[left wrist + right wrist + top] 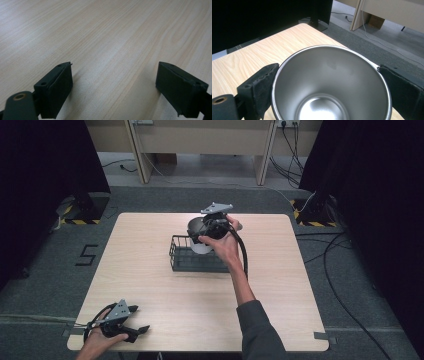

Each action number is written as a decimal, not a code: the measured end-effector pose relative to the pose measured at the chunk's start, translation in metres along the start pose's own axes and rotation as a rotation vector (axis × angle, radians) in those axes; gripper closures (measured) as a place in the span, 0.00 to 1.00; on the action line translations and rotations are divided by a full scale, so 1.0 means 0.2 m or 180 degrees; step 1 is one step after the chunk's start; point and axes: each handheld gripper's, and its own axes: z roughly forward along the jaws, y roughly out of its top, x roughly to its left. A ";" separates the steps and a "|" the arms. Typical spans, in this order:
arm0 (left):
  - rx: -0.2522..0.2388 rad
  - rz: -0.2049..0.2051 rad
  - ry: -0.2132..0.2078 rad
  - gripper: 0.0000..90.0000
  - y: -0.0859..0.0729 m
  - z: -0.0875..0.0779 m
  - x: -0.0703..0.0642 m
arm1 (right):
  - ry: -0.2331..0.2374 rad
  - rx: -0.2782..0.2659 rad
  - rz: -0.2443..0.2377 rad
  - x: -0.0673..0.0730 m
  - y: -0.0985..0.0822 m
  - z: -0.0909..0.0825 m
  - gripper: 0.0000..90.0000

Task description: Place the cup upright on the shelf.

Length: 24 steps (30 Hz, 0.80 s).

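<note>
Right gripper [207,231]: held over the far-centre part of the table [150,285], above the black wire basket [182,260]. Jaws spread wide, about the width of a metal cup [332,82], one pad pressing each side of the cup's rim. In the right gripper view the left pad [263,87] lies against the rim's left edge and the right pad [404,92] meets the rim at its right edge. The cup is clamped between them, its open mouth facing the camera and its polished inside and round bottom visible.

Cup position, high view: the cup [199,237] sits at the far right corner of the basket, its pale lower body reaching down inside the wire wall. Whether its base rests on the basket floor, cannot tell. The basket stands a little far of table centre.

Left gripper [131,327]: at the near left corner of the table, lying low at the near edge, in the person's hand. In the left gripper view its jaws stand wide apart, with bare wood grain between them; they grip nothing. The pads hang close above the tabletop.
</note>
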 end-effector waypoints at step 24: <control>0.0001 0.0003 -0.0011 0.15 0.00 0.00 0.00 | -0.0062 0.0159 0.0130 -0.02 -0.13 0.14 0.07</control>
